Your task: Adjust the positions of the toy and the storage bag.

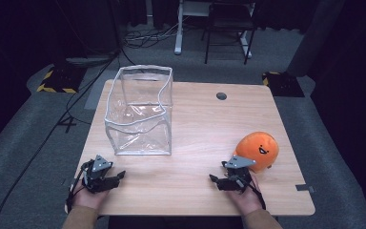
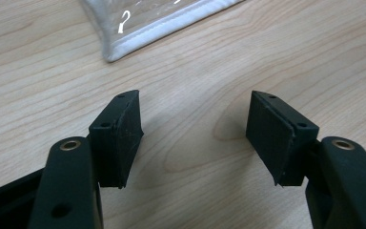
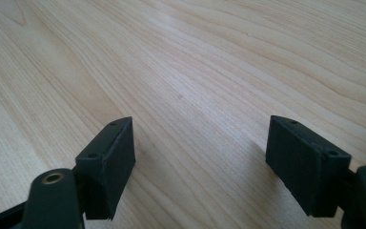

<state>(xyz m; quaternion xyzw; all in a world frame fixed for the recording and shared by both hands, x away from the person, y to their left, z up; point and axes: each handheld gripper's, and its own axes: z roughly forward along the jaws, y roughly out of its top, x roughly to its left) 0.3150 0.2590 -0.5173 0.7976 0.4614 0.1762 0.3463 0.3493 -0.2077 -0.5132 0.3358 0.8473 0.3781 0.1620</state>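
A clear plastic bag [image 1: 140, 112] with white trim stands open on the left half of the wooden table [image 1: 195, 124]. An orange plush toy [image 1: 257, 150] with a smiling face sits near the right edge. My left gripper [image 1: 119, 175] rests low at the front left, jaws pointing right, open with nothing between them [image 2: 195, 102]. A white-trimmed corner of the bag [image 2: 124, 43] lies just ahead of it. My right gripper [image 1: 214, 179] rests at the front right, just left of the plush, open [image 3: 201, 124] over bare wood.
A round cable hole [image 1: 221, 96] is set in the table's far side. A strip of tape [image 1: 304, 187] lies at the front right edge. Beyond the table are a chair [image 1: 228, 28], cables and hazard-striped floor blocks [image 1: 57, 78].
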